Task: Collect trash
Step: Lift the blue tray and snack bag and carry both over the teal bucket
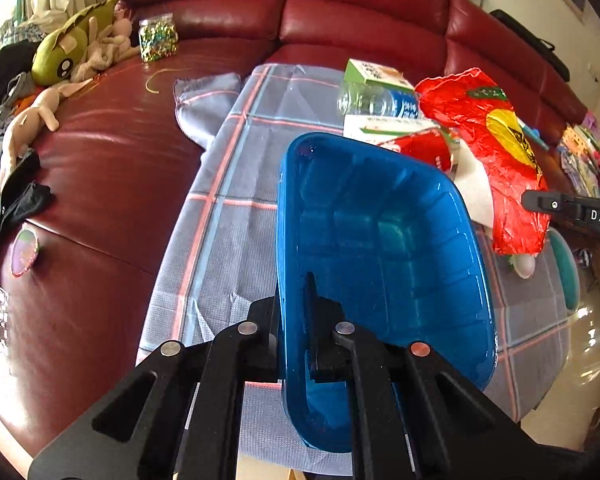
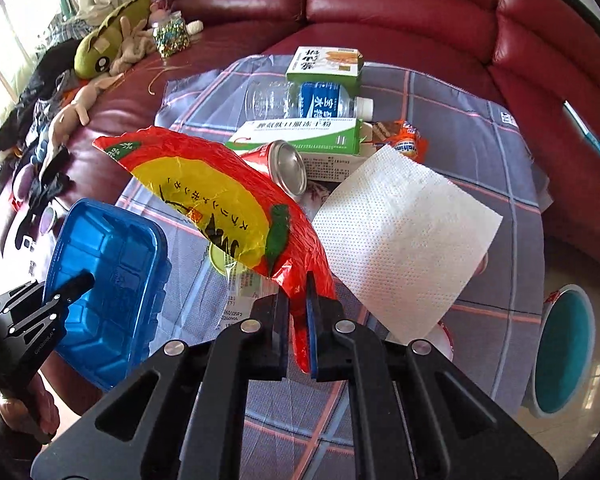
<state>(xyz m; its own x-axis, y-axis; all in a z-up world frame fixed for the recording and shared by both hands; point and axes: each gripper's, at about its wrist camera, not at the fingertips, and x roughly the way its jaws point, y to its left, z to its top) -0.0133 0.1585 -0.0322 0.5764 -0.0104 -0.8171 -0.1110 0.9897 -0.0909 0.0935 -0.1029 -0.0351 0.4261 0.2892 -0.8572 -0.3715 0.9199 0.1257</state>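
Note:
My left gripper (image 1: 296, 320) is shut on the rim of a blue plastic tray (image 1: 384, 248), which stands tilted above the checked cloth (image 1: 228, 184). The same blue tray (image 2: 108, 280) shows at the lower left of the right wrist view, with the left gripper (image 2: 66, 286) clamped on it. My right gripper (image 2: 298, 312) is shut on a red and yellow snack wrapper (image 2: 216, 192), lifted off the cloth. That wrapper (image 1: 496, 140) hangs at the right of the left wrist view, next to the right gripper (image 1: 534, 200). A white paper towel (image 2: 404, 240) lies to the right of it.
On the cloth (image 2: 480, 120) lie a clear water bottle (image 2: 304, 100), green and white cartons (image 2: 324, 62), a red can (image 2: 284, 162) and an orange packet (image 2: 408, 140). Plush toys (image 1: 60, 56) and a jar (image 1: 156, 38) sit on the red sofa (image 1: 340, 8). A teal bin (image 2: 564, 348) stands at right.

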